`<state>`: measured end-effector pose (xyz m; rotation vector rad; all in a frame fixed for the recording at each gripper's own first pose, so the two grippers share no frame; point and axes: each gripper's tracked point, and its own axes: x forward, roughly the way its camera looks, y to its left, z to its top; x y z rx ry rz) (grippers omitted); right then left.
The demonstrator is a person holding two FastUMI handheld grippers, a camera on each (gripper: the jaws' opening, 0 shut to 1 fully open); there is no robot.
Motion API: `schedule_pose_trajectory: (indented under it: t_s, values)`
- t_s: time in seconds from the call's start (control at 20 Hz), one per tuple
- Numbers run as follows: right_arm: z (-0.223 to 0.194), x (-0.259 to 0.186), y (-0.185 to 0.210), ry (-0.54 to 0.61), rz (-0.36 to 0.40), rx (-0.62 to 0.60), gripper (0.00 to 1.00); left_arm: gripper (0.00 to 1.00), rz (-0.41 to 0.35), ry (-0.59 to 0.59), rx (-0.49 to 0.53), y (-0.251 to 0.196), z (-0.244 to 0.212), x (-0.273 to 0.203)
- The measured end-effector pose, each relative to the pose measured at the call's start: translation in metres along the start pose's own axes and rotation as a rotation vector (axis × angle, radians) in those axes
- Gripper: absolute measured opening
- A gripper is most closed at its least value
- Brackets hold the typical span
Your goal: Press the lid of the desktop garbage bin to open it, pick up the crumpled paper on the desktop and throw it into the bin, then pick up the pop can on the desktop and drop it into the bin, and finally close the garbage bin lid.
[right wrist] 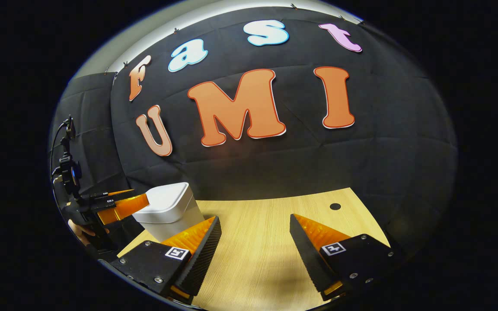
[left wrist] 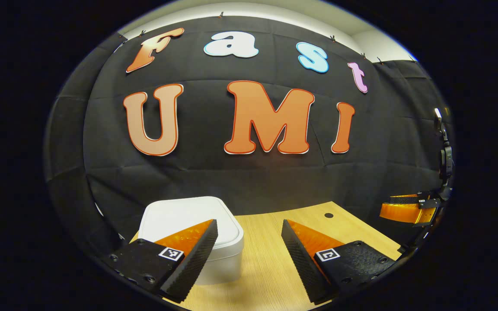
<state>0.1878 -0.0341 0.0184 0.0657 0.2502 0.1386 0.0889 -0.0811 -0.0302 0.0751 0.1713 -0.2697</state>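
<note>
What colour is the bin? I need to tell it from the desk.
White, lid and body alike, on a light wood desk. The bin shows best in the left gripper view.

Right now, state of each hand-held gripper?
Left hand-held gripper: open, holding nothing, beside the bin.
Right hand-held gripper: open, holding nothing, above the desk.

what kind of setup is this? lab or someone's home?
Likely a staged recording booth, not a home: black cloth wall as backdrop, one light wooden desktop carrying a white plastic lidded bin, and handheld tongs with camera rigs.
</note>
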Motion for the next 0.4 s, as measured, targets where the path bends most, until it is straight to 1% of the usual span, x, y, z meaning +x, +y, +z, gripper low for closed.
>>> schedule_pose_trajectory:
  t_s: [0.4]
  values:
    - [0.0001, -0.0041, 0.0016, -0.010, 0.000, 0.000, 0.95, 0.94, -0.003, -0.004, -0.021, 0.0025, 0.0026, -0.0050]
